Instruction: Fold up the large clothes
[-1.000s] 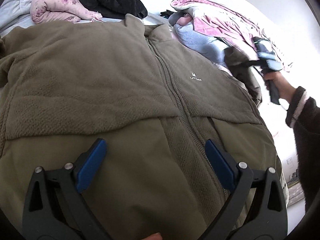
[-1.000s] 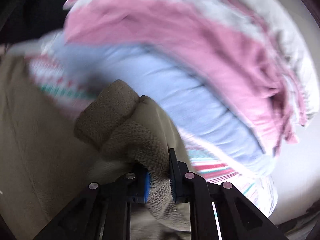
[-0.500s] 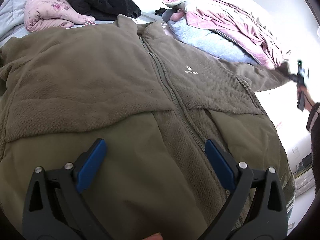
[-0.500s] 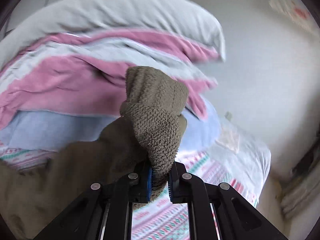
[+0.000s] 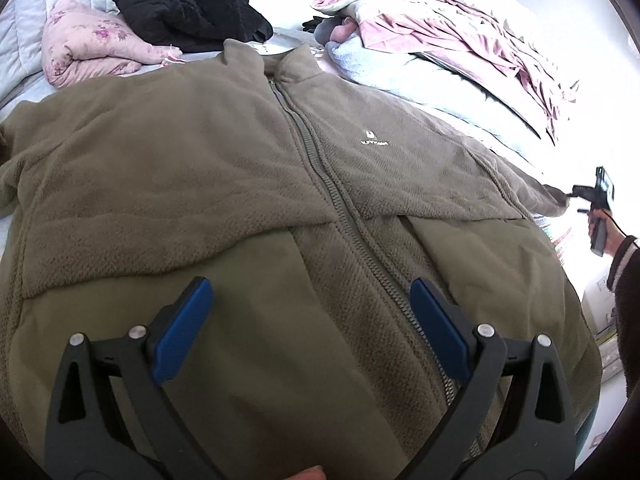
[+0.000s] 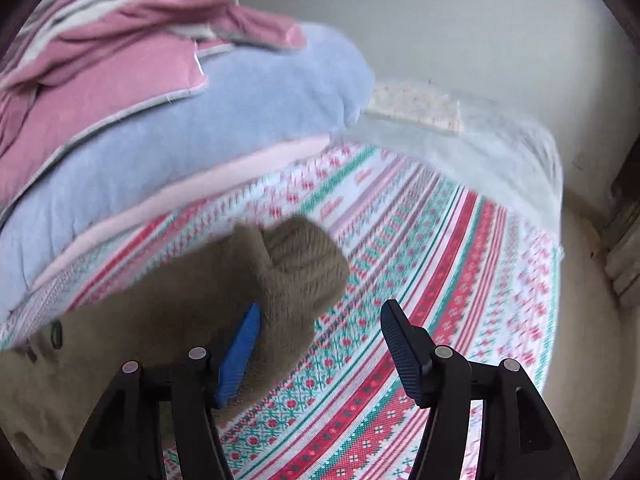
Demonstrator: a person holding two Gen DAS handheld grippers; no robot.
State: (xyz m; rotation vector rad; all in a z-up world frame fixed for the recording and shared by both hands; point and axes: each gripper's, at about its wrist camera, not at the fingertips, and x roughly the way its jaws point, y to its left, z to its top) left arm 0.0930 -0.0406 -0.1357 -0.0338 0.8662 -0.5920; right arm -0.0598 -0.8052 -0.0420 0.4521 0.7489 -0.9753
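An olive green fleece jacket (image 5: 248, 184) lies zipped and face up on the bed, collar far from me. My left gripper (image 5: 308, 320) is open and hovers over its lower front, holding nothing. The jacket's right sleeve stretches out sideways; its cuff (image 6: 296, 276) lies on the patterned bedsheet (image 6: 432, 280). My right gripper (image 6: 320, 320) is open, its left pad beside the cuff, no longer clamping it. The right gripper also shows far right in the left wrist view (image 5: 600, 200).
A pile of pink and pale blue bedding (image 5: 440, 64) lies along the far right of the bed, also in the right wrist view (image 6: 160, 120). A black garment (image 5: 184, 4) and a floral pink bundle (image 5: 88, 48) lie beyond the collar. A wall (image 6: 460, 32) stands behind the bed's end.
My right gripper pulled the sleeve outward to the right until it lay straight, then opened and let go of the cuff. The left gripper stayed open over the jacket.
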